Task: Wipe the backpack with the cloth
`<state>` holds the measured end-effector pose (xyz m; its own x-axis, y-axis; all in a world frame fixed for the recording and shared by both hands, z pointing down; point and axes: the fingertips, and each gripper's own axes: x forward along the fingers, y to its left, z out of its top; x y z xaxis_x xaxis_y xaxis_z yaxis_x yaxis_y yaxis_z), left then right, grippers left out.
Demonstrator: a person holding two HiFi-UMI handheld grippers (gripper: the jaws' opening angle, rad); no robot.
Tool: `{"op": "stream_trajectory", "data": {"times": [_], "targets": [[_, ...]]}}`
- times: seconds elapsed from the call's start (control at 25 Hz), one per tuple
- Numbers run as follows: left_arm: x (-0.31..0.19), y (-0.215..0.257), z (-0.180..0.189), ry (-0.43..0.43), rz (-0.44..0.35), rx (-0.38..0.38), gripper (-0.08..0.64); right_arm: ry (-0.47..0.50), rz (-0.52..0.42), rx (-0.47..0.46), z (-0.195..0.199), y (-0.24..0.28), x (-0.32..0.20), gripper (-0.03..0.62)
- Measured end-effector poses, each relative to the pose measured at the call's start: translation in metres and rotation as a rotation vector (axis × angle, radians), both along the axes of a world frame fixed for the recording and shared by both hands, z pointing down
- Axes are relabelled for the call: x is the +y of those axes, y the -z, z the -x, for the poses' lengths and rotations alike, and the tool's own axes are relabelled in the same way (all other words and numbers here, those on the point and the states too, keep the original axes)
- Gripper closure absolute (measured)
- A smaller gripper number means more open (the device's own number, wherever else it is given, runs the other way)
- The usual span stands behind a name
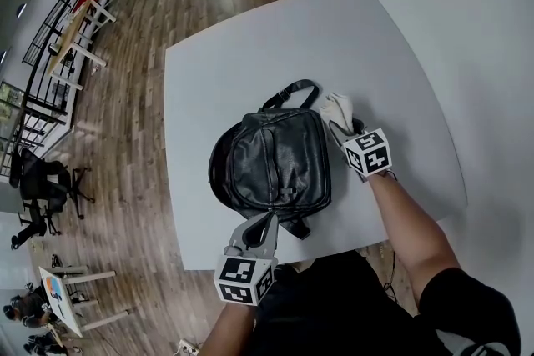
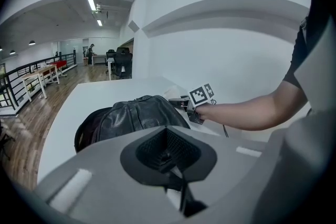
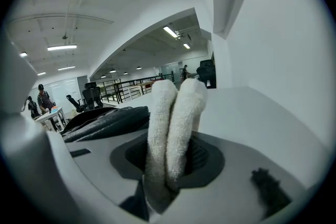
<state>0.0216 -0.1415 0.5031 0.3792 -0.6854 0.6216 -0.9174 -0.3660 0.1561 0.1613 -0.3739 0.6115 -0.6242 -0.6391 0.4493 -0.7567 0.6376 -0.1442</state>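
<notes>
A black leather backpack (image 1: 275,162) lies flat in the middle of the white table (image 1: 250,54), its top handle pointing away from me. My left gripper (image 1: 265,223) is at the bag's near edge, shut on a thin black strap (image 2: 181,189) that hangs from its jaws; the backpack (image 2: 131,115) lies just beyond. My right gripper (image 1: 342,126) sits beside the bag's far right corner, shut on a folded white cloth (image 1: 337,109). In the right gripper view the cloth (image 3: 173,123) stands up between the jaws, with the backpack (image 3: 105,119) low to the left.
The table's near edge (image 1: 275,258) runs just behind my left gripper. Bare tabletop stretches beyond and to the right of the bag. Wood floor (image 1: 125,146) with desks and office chairs lies to the left; a white wall (image 1: 467,29) stands on the right.
</notes>
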Motion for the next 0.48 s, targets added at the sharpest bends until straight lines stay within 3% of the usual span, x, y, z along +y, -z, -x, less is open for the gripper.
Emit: {"op": "stream_trajectory", "data": {"times": [0.48], "targets": [[-0.0032,-0.0069,0.0028,0.024,0.005,0.019,0.552,-0.021,0.032,-0.028,0.0005,-0.0092,0.0037,0.463]]}}
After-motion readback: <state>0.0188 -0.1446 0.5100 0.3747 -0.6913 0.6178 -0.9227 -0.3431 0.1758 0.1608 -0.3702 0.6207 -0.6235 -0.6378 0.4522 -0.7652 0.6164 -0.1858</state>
